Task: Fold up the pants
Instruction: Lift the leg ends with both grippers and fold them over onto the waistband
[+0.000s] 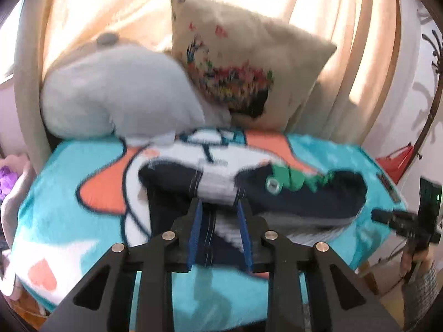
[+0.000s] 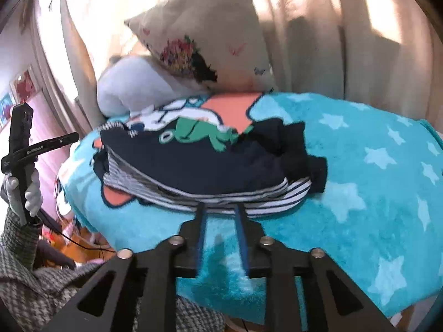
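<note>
The pants (image 2: 210, 163) are dark navy with a green frog print and a striped lining, lying bunched on a teal star blanket (image 2: 373, 171). In the left wrist view the pants (image 1: 304, 196) lie just ahead, and a navy part runs between the fingers of my left gripper (image 1: 220, 207), whose jaws stand open around it. My right gripper (image 2: 220, 207) is open, its tips at the striped front edge of the pants. The right gripper also shows at the right edge of the left wrist view (image 1: 398, 218).
A grey plush toy (image 1: 116, 96) and a beige embroidered cushion (image 1: 243, 61) lean against cream curtains (image 2: 346, 41) behind the blanket. The left handle (image 2: 22, 149) is held at the left in a gloved hand. The blanket's front edge drops to a wooden floor.
</note>
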Action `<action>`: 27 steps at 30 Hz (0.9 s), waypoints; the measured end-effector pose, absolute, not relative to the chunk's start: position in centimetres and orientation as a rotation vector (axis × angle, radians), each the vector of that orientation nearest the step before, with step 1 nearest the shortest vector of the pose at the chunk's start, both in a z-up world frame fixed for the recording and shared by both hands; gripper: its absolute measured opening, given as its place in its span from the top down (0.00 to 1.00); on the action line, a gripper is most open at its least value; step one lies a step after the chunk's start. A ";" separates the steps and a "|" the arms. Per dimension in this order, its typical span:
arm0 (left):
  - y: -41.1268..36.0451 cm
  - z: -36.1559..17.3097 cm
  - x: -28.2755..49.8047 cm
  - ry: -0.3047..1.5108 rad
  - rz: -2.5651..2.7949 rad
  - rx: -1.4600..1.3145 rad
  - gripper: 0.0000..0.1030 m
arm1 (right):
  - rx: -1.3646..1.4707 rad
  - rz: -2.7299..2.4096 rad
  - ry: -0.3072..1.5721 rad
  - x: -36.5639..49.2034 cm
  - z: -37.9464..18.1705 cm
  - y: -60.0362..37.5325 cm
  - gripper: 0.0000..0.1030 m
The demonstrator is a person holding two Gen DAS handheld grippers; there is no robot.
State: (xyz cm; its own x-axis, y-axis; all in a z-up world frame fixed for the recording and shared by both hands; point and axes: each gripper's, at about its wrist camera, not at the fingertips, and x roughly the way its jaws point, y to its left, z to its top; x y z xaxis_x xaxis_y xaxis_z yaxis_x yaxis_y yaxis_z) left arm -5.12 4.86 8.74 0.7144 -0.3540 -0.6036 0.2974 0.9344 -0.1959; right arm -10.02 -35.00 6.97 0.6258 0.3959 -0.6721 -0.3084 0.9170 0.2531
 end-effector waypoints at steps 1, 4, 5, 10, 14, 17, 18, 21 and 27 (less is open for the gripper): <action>4.5 9.4 -4.6 0.671 -0.365 -0.084 0.56 | 0.134 0.401 0.783 -10.1 7.2 -35.2 0.71; 3.4 10.7 -1.9 0.634 -0.318 -0.062 0.37 | 0.203 0.385 0.746 -10.0 7.8 -35.8 0.67; 2.9 10.5 -0.4 0.649 -0.293 -0.044 0.37 | 0.224 0.376 0.735 -9.9 7.7 -35.9 0.66; 2.7 6.0 4.1 0.864 -0.182 -0.007 0.62 | 0.276 0.344 0.742 -9.3 6.8 -36.0 0.65; 3.6 1.7 2.4 1.005 -0.157 0.009 0.72 | 0.276 0.318 0.749 -9.3 6.2 -36.3 0.61; 3.6 1.2 -0.7 0.989 -0.156 0.065 0.72 | 0.295 0.292 0.738 -9.2 6.2 -37.1 0.57; 3.7 1.2 -1.6 0.985 -0.168 0.068 0.72 | 0.307 0.285 0.735 -9.1 6.2 -37.4 0.56; 5.3 2.1 -3.7 0.953 -0.246 -0.026 0.72 | 0.345 0.279 0.727 -8.9 6.2 -37.8 0.53; 10.4 4.1 -2.8 0.838 -0.177 -0.259 0.41 | 0.354 0.270 0.700 -8.9 6.6 -37.5 0.47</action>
State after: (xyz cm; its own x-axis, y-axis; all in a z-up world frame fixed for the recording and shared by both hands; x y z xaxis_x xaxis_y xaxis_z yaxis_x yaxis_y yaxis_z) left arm -2.79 10.36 4.05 0.6571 -0.2557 -0.7091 0.0524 0.9539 -0.2954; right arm -8.89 -37.45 6.63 0.7343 0.3568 -0.5774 -0.1231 0.9066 0.4037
